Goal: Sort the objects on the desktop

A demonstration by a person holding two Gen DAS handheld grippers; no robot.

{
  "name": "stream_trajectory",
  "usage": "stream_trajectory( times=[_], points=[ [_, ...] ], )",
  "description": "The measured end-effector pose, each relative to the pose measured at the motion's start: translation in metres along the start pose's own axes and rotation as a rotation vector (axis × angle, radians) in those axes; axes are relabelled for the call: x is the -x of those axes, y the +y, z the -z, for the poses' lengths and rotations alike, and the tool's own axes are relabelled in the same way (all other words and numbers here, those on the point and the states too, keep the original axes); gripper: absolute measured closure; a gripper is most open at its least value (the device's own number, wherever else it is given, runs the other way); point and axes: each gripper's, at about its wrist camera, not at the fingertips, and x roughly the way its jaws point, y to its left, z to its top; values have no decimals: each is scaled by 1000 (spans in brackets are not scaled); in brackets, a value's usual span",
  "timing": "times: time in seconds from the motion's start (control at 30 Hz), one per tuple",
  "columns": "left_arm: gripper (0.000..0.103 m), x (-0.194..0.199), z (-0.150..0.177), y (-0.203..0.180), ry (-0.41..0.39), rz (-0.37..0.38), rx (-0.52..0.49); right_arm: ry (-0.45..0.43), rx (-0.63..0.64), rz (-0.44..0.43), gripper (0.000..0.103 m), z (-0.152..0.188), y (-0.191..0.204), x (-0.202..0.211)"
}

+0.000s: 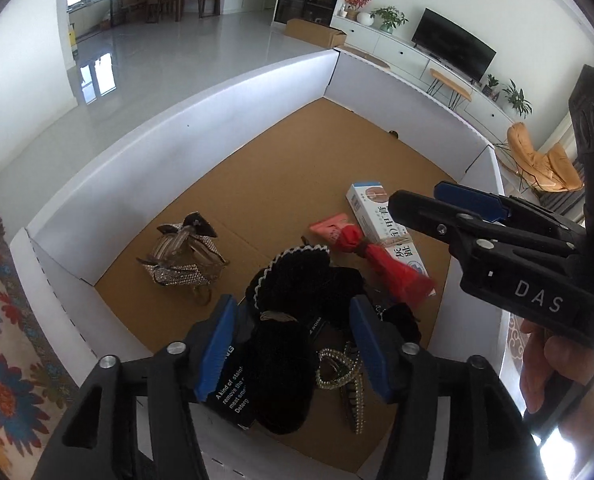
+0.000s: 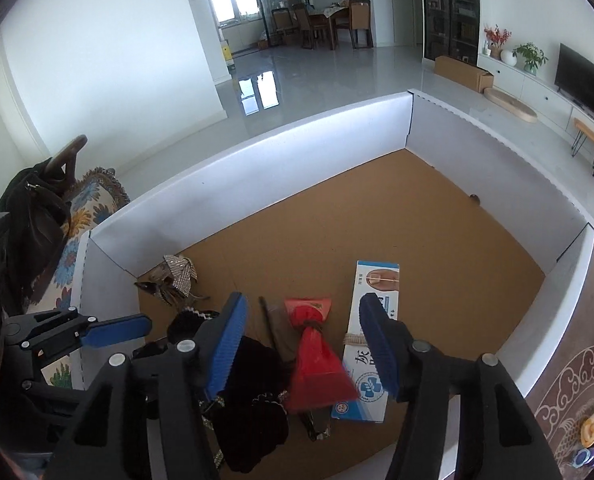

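Observation:
A white-walled box [image 1: 201, 128] with a brown cardboard floor holds the objects. In the left wrist view my left gripper [image 1: 293, 348] is open above a pile of black velvet hair bows [image 1: 297, 288], a black printed box [image 1: 233, 396] and a pearl hair clip [image 1: 339, 372]. A red bow [image 1: 361, 252] lies on a white medicine box [image 1: 385, 224]. A rhinestone bow clip [image 1: 185, 256] lies apart at left. My right gripper [image 2: 301, 348] is open above the red bow [image 2: 315, 356] and the medicine box [image 2: 371, 344]. It also shows in the left view [image 1: 421, 196].
The box walls [image 2: 257, 168] surround the floor; its far half [image 2: 397, 216] is bare cardboard. A flowered cushion [image 2: 85, 208] and a dark bag [image 2: 29, 216] lie left of the box. A patterned rug [image 2: 577, 380] lies to the right.

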Motion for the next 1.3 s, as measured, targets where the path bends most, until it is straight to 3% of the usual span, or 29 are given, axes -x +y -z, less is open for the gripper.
stream_trajectory(
  times=[0.07, 0.17, 0.23, 0.33, 0.4, 0.47, 0.53, 0.63, 0.73, 0.9, 0.93, 1.0, 1.3],
  points=[
    [36, 6, 5, -1, -29, 8, 11, -54, -18, -18, 38, 3, -9, 16],
    [36, 19, 13, -14, -69, 19, -13, -152, -38, -5, 22, 20, -24, 57],
    [36, 29, 19, -36, -97, 45, -56, -208, -45, 19, 13, 44, -39, 85],
    [34, 43, 37, -78, -114, 122, -135, -237, -74, 95, 10, 96, -72, 117],
    [28, 48, 54, -113, -115, 190, -192, -210, -113, 161, 10, 141, -99, 132],
    [10, 48, 75, -151, -114, 250, -253, -163, -164, 213, 10, 189, -128, 144],
    [6, 40, 96, -187, -100, 288, -322, -109, -224, 267, 10, 238, -157, 156],
    [6, 6, 124, -238, -35, 257, -431, -41, -300, 371, 10, 298, -196, 174],
    [6, -33, 140, -270, 7, 193, -490, -12, -365, 453, 10, 336, -220, 191],
    [6, -75, 143, -289, 29, 129, -505, -21, -403, 470, 7, 346, -227, 199],
    [6, -81, 142, -290, 32, 111, -513, -1, -398, 479, 0, 345, -229, 196],
    [3, -89, 142, -291, 17, 81, -527, 8, -399, 484, 0, 344, -227, 194],
    [0, -93, 145, -279, -33, 93, -510, 8, -400, 488, 0, 346, -222, 192]
  ],
)
